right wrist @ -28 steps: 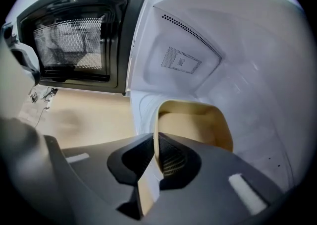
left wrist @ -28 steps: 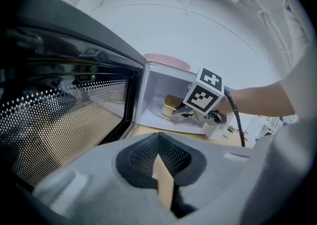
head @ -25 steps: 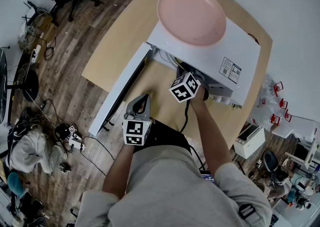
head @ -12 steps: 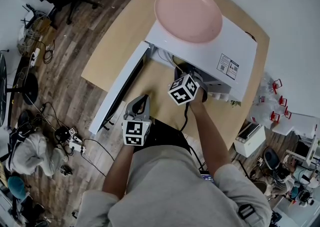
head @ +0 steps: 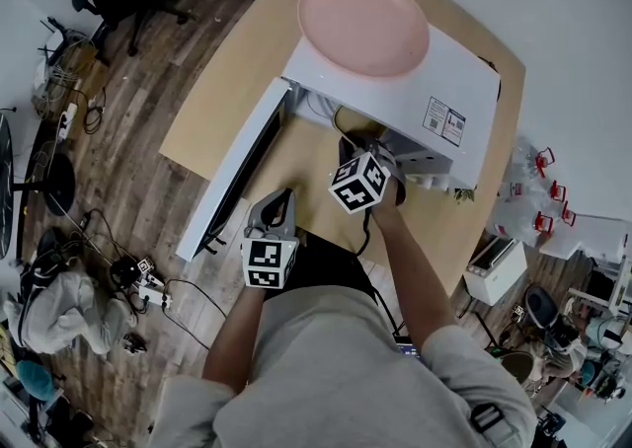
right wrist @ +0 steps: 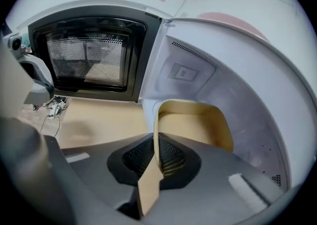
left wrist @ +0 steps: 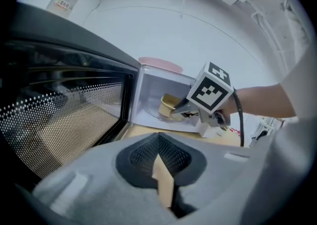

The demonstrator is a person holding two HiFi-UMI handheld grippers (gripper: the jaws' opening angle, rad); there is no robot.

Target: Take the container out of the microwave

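Note:
The white microwave (head: 434, 91) stands on a wooden table (head: 237, 71) with its door (head: 232, 175) swung open to the left. In the right gripper view a cream container (right wrist: 198, 125) sits at the mouth of the cavity, and my right gripper (right wrist: 154, 157) is shut on its near rim. The left gripper view shows the same container (left wrist: 168, 104) with the right gripper (left wrist: 184, 111) at its edge. In the head view the right gripper (head: 354, 152) reaches into the opening and the container is hidden. My left gripper (head: 279, 195) hangs back near the table's front, shut and holding nothing.
A pink plate (head: 363, 22) lies on top of the microwave. The open door's mesh window (left wrist: 59, 115) stands close on the left gripper's left side. A small white appliance (head: 492, 278) sits on the floor at the right, and cables and bags (head: 59, 288) lie at the left.
My right gripper has drawn back a little from the microwave cavity, with the container's rim still in its jaws. The left gripper has stayed put.

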